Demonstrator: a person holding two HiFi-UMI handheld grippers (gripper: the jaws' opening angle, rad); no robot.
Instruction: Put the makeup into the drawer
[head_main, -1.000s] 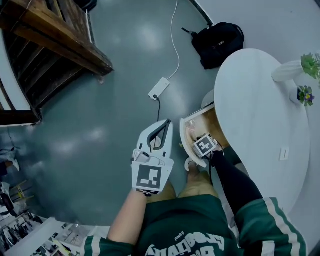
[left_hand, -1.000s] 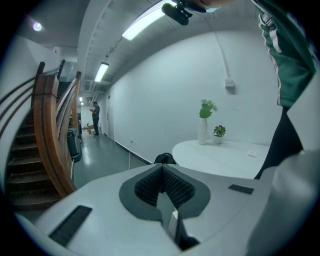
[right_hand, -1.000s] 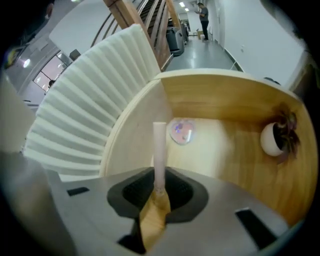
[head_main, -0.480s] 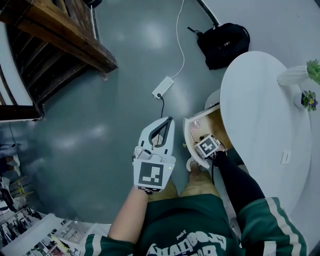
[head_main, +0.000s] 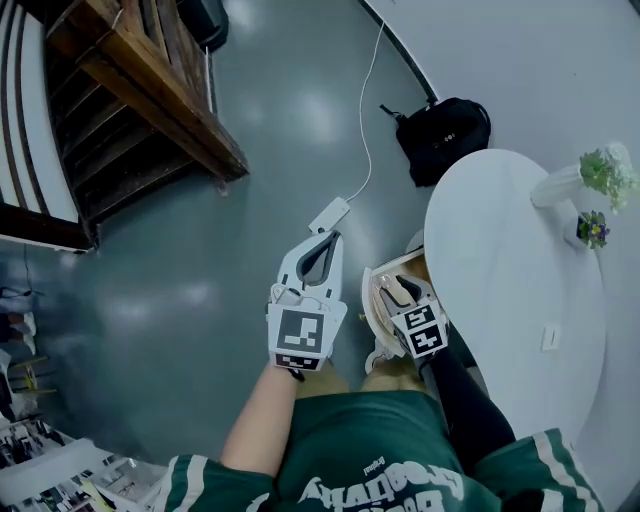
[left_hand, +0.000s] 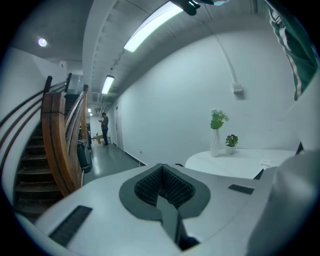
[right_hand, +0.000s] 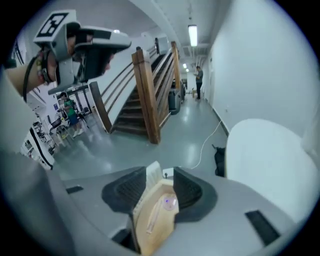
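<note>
Beside table (head_main: 510, 290), drawer (right_hand: 151, 176) stands open. Makeup stick (right_hand: 151, 220) lies flat on its wood floor, long axis twd white drawer front; round compact (right_hand: 169, 202) just beside it. Labels too small for me to read. R gripper (right_hand: 160, 192) above drawer, fingers just opened, spread, nothing pinched. L gripper (left_hand: 161, 187) fingers pressed together, empty.

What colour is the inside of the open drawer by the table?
The drawer is light tan wood inside; the right gripper view shows it best.

Green striped jersey (head_main: 370, 470), black right sleeve (head_main: 462, 395)
</note>
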